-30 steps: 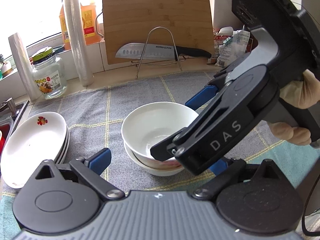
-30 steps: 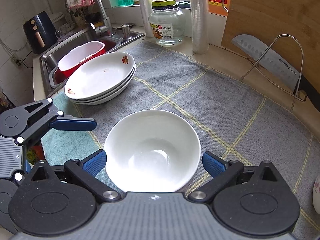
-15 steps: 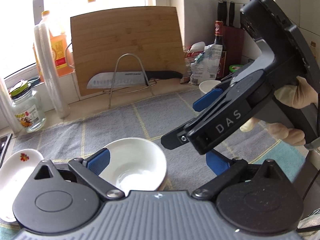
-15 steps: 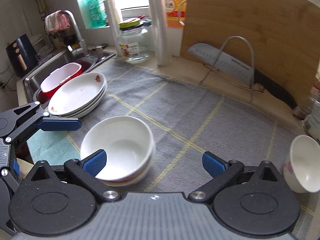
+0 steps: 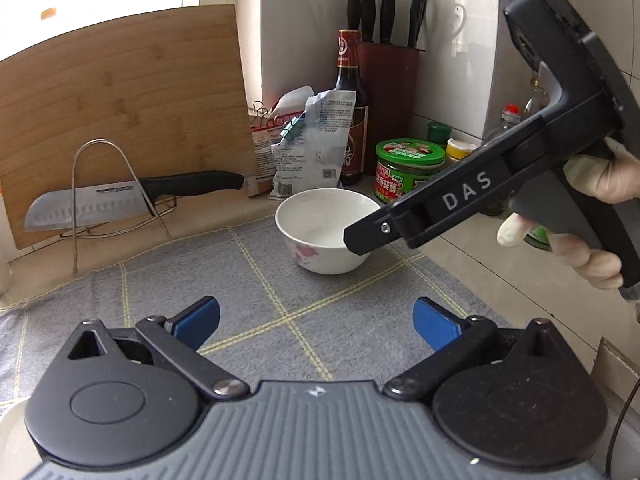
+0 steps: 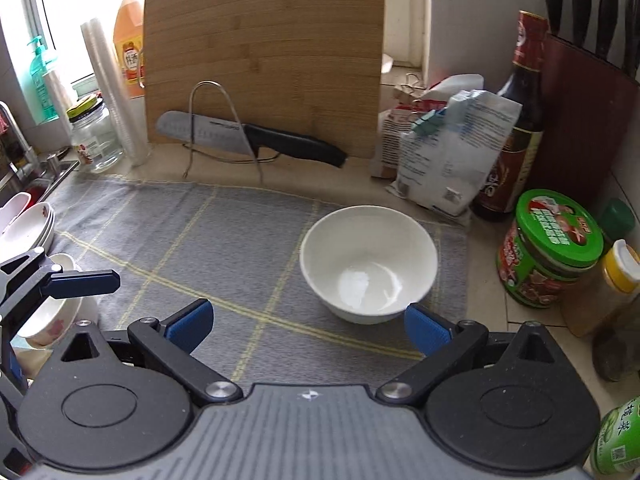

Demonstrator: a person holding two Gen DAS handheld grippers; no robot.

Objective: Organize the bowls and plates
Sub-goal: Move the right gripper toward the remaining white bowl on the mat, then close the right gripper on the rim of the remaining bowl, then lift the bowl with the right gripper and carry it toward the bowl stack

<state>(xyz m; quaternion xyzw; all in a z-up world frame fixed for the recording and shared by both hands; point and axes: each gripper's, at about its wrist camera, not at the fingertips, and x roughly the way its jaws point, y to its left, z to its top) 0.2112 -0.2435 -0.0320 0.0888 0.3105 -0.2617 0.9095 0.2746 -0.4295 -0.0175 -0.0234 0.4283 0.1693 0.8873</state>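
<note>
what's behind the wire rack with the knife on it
A bamboo cutting board stands upright right behind the wire rack and knife. It hides the wall behind it; an orange bottle shows past its left edge.

Small white glazed ceramic bowl (image 6: 368,264): glossy, smooth, highlights on the inner base; pink floral print on the outer wall (image 5: 325,236).
Grey woven cloth mat with yellow grid lines (image 6: 208,240): matt, slightly nubbed weave.
Pale bamboo cutting board (image 6: 264,52): banded strips, dull satin finish.
Steel knife with dimpled blade (image 5: 86,205): brushed metal; handle black matt plastic.
Bent wire rack (image 5: 100,184): bright polished metal.
Left gripper (image 5: 316,322): matt black plastic arms, blue rubbery-looking pads, ribbed grey body, shiny metal pivot screws.
Green-lidded jar (image 6: 548,248): glossy printed lid.
Crumpled white bags (image 6: 452,160): paper or plastic, cannot tell.
Dark glass bottle (image 5: 352,108): glossy.
</note>
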